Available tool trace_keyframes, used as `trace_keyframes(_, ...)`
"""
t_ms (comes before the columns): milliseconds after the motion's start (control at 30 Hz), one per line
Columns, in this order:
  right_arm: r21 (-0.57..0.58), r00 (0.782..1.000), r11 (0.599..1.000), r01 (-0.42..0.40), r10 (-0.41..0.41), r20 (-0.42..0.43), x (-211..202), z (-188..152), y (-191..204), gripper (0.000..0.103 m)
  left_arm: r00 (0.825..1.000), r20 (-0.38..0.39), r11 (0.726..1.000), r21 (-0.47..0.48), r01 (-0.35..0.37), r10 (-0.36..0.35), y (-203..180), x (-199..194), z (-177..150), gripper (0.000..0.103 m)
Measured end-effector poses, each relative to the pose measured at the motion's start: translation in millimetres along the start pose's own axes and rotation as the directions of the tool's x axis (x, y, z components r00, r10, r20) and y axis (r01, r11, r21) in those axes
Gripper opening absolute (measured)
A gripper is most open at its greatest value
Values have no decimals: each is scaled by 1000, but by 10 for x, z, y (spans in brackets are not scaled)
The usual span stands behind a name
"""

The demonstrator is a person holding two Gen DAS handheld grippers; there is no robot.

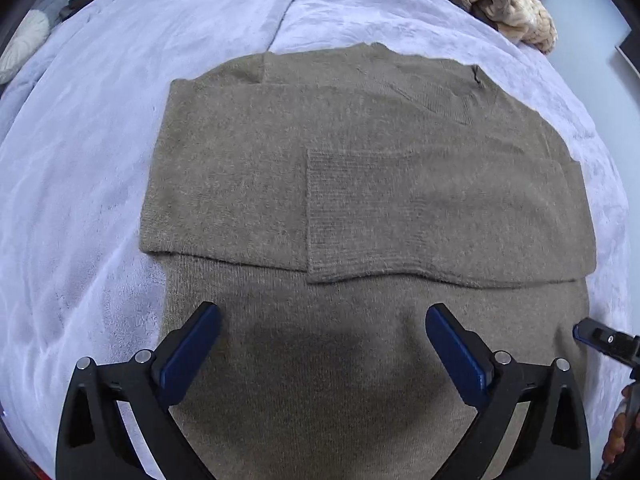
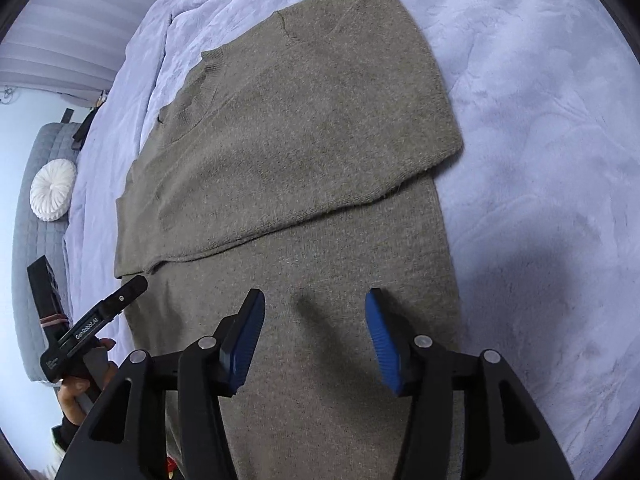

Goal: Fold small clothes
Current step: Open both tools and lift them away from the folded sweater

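Observation:
A grey-brown knitted sweater (image 1: 360, 184) lies flat on a pale lilac blanket (image 1: 80, 160), with both sleeves folded across its chest; a ribbed cuff (image 1: 344, 216) lies near the middle. In the right wrist view the same sweater (image 2: 304, 128) stretches away, collar at the far left. My left gripper (image 1: 322, 320) hovers wide open over the sweater's lower body, nothing between its blue pads. Over the same lower part, my right gripper (image 2: 316, 308) stands open and holds nothing. The other gripper's fingertip (image 1: 588, 330) shows at the right edge of the left wrist view.
A beige knitted throw (image 1: 504, 4) is bunched at the bed's far right. A round white cushion (image 2: 52, 190) rests on a grey quilted seat (image 2: 32, 280) left of the bed. A hand (image 2: 80, 388) holds the left gripper's handle. Lilac blanket (image 2: 540, 160) spreads right of the sweater.

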State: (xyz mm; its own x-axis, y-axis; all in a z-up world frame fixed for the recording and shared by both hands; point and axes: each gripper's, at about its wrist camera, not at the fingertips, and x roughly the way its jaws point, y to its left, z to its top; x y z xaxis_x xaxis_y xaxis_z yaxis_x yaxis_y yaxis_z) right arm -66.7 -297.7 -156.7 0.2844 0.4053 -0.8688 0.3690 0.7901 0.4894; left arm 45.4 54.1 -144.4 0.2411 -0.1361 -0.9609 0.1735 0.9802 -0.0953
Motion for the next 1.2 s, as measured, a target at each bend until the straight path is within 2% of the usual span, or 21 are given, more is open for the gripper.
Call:
trace_keyframes(167,-20,1000,1000,-6,6,-1,16,-24,97,72,999,-9,999,22,-33,33,-44,-4,-81,103)
trace_keyframes(233,-27,1000,1000,-7,8,2,3,-39,124,81,999,-9,999,24,-35,36,-49,-17,-107,103)
trace_keyframes(567,-32,1000,999,-7,6,-14,-10,-151,171,82,998,-43,998,41,-43,44,-12,-44,-281,103)
trace_keyframes(700,-36,1000,999,-12,12,-21,7,-176,211,82,995,-94,999,19,30,-28,72,-29,-396,103)
trace_keyframes(800,-40,1000,999,-22,21,-23,3,-189,233,82,994,-95,998,0,58,-57,180,-89,-489,103)
trace_keyframes(933,-28,999,999,-31,30,-30,-28,-219,172,82,996,-72,998,1,61,-61,434,-257,-688,103)
trace_keyframes(967,-20,999,999,-31,31,-32,-38,-227,138,82,995,-74,998,-1,63,-62,497,-243,-652,103)
trace_keyframes(1200,38,999,999,-31,32,-37,-178,-324,-167,82,981,-148,992,-20,128,-130,936,-381,-1009,103)
